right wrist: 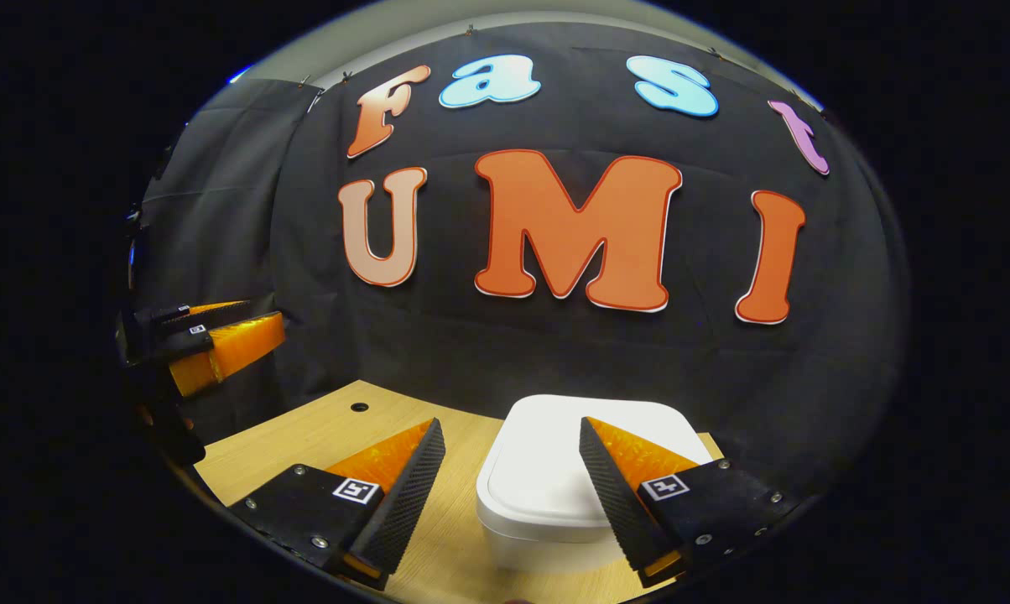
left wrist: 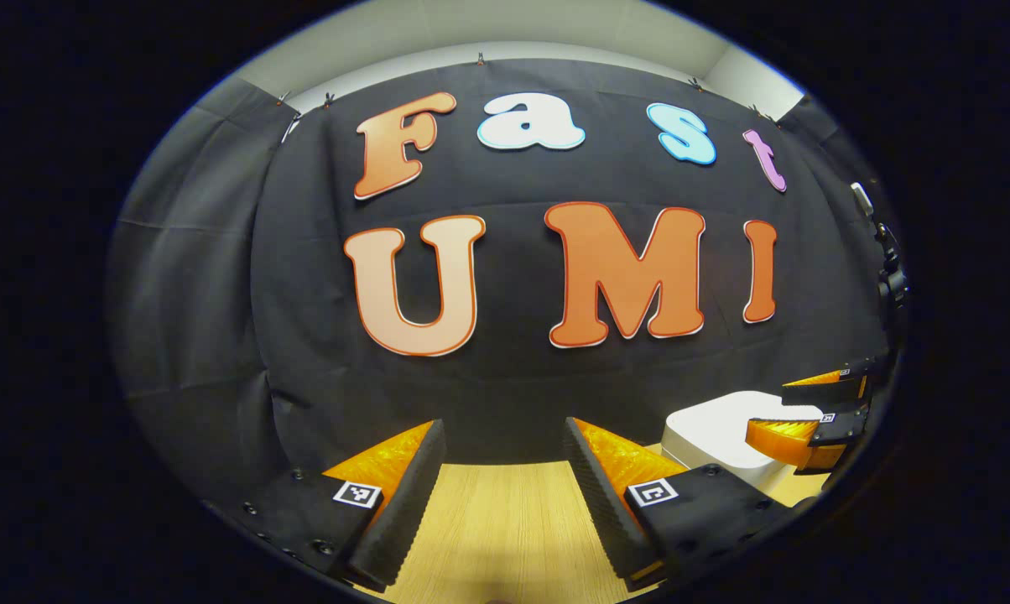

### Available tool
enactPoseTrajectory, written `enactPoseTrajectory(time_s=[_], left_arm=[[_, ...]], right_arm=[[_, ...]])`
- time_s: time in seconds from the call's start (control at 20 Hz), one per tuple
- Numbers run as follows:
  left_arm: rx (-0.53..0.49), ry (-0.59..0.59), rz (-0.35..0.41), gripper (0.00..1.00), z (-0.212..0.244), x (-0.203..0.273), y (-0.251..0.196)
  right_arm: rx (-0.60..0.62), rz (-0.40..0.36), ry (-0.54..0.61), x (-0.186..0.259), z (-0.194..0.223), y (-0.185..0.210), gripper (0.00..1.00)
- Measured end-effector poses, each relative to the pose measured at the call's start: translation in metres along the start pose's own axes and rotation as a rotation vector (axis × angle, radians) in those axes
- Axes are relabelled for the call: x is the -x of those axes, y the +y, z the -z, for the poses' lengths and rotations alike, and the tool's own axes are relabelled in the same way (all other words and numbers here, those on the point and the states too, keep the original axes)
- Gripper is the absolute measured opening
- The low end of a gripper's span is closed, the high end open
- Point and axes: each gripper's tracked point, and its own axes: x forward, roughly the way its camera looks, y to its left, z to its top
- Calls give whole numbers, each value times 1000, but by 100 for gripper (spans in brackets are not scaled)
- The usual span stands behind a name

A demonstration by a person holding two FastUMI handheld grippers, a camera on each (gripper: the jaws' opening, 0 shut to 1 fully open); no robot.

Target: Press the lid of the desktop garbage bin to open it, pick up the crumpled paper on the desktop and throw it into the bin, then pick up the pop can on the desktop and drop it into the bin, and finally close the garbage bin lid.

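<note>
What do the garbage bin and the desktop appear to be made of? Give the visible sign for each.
Garbage bin: probably plastic, white and smooth with a soft sheen; its rounded moulded corners and the seam around the closed lid suggest this.

Desktop: looks like light wood or a wood-look laminate, matte; fine straight grain lines run across it, and a small round hole is cut into it. Solid wood or veneer cannot be told.

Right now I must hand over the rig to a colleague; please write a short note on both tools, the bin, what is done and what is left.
Left tool: open, holding nothing, above bare desktop.
Right tool: open, holding nothing, hovering in front of the garbage bin; one finger overlaps the lid in the right gripper view, contact cannot be judged.
Bin: white, on the desk near the back wall, lid down and shut.
Done: nothing visible so far.
Left: press the lid open, drop in the paper, then the can, close the lid. Find the paper and the can first.
</note>
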Motion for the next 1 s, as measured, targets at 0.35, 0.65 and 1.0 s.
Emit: enactPoseTrajectory(time_s=[0.35, 0.65, 1.0], left_arm=[[2, -63, -16, 92, -13, 0, 4], [-4, -44, -43, 93, -8, -2, 13], [-1, -23, -44, 98, -5, -2, 14]], right_arm=[[4, -8, -52, -1, -8, 4, 98], [1, -12, -61, -6, -8, 5, 98], [11, -33, -60, -15, -9, 15, 98]])
